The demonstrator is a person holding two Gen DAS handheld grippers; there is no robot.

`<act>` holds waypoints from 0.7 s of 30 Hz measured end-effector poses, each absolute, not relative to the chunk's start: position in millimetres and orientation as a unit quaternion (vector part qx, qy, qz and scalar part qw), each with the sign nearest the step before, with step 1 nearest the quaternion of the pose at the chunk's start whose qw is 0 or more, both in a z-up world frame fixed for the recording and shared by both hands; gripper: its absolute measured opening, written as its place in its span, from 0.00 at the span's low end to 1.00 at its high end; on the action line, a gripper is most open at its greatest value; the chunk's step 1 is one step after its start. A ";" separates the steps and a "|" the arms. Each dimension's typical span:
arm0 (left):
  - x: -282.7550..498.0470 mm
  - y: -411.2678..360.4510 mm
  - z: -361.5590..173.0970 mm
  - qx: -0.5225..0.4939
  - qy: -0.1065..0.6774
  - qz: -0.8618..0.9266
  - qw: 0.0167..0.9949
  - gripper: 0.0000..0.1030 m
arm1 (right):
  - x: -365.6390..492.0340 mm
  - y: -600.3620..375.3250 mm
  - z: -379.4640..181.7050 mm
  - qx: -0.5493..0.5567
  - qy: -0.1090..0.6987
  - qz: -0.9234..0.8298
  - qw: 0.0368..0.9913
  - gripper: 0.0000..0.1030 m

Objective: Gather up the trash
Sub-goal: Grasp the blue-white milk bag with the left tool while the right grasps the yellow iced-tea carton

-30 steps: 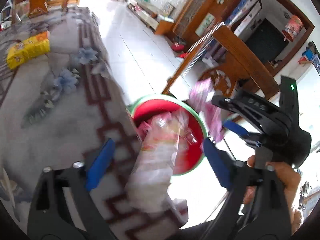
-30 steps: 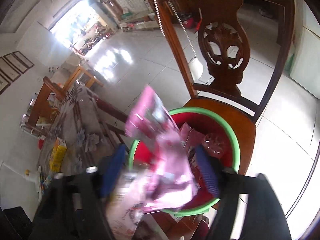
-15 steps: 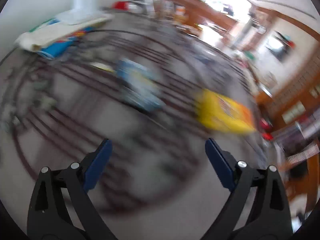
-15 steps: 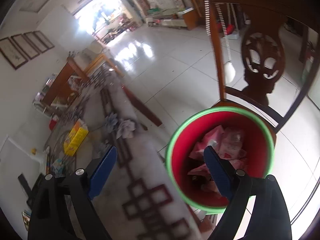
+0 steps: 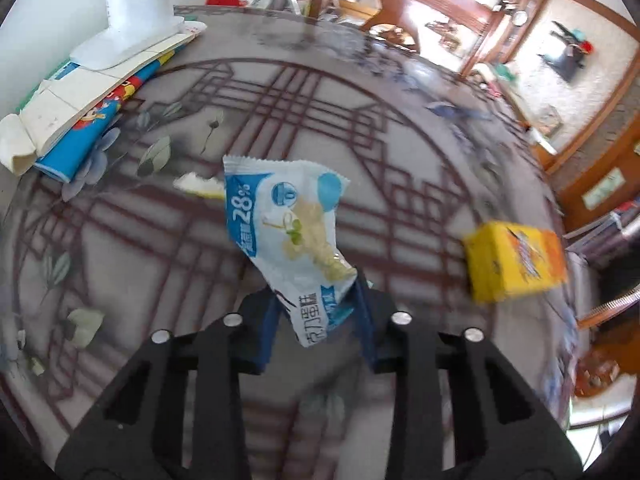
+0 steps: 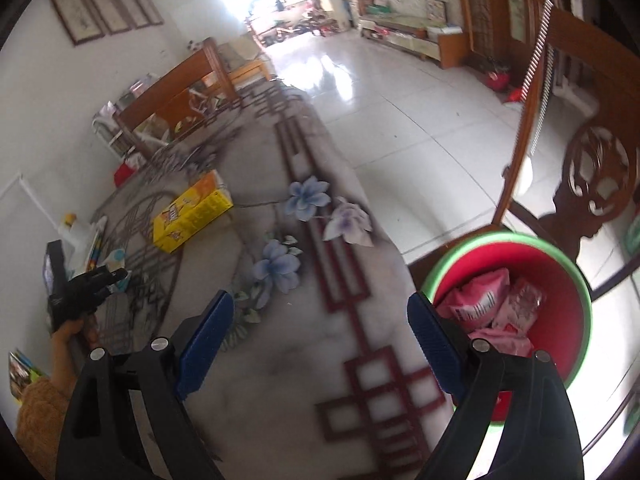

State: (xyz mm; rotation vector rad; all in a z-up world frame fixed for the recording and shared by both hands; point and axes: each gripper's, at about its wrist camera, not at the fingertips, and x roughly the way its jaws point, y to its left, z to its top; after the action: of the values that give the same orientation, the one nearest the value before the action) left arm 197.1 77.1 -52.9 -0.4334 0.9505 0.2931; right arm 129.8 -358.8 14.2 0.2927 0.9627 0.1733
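The left gripper (image 5: 318,312) had just closed its jaws, pinching a blue-and-white wrapper (image 5: 288,232) over the patterned table (image 5: 120,240), a yellow box (image 5: 516,266) nearby, while the right gripper (image 6: 320,336) hung spread and empty beside the red bin (image 6: 560,276).

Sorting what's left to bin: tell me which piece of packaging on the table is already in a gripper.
The blue-and-white snack wrapper, pinched at its lower end by the left gripper. The yellow box lies untouched on the table, and the right gripper is open, holding nothing.

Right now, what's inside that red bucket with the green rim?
The red bucket holds pink snack wrappers and a crinkled clear pinkish wrapper. Whatever lies beneath them, and the bucket's bottom, is covered.
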 end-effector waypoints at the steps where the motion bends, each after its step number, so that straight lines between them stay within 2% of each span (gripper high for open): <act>1: 184.1 76.1 -47.1 -0.202 0.445 0.136 0.862 0.29 | 132.3 -352.0 14.8 0.137 0.460 0.090 0.873 0.83; 7: 81.7 59.5 -24.2 -0.170 0.419 0.085 0.888 0.29 | 172.9 -288.9 -6.6 0.190 0.521 0.166 0.815 0.86; 9: 68.4 58.0 -25.2 -0.164 0.410 0.090 0.893 0.29 | 194.9 -262.7 -9.9 0.212 0.536 0.173 0.799 0.87; 14: 69.5 59.5 -14.5 -0.177 0.398 0.062 0.898 0.30 | 265.1 -195.0 -19.5 0.271 0.559 0.115 0.775 0.88; 21: 69.1 62.1 -13.3 -0.179 0.398 0.046 0.898 0.31 | 313.4 -154.9 -41.5 0.271 0.571 -0.008 0.775 0.89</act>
State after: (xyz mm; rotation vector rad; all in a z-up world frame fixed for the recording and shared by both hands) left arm 69.1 62.1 -13.3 -0.3714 0.8251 0.0956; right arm 313.4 -154.9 -41.5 0.5864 1.2350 -0.0165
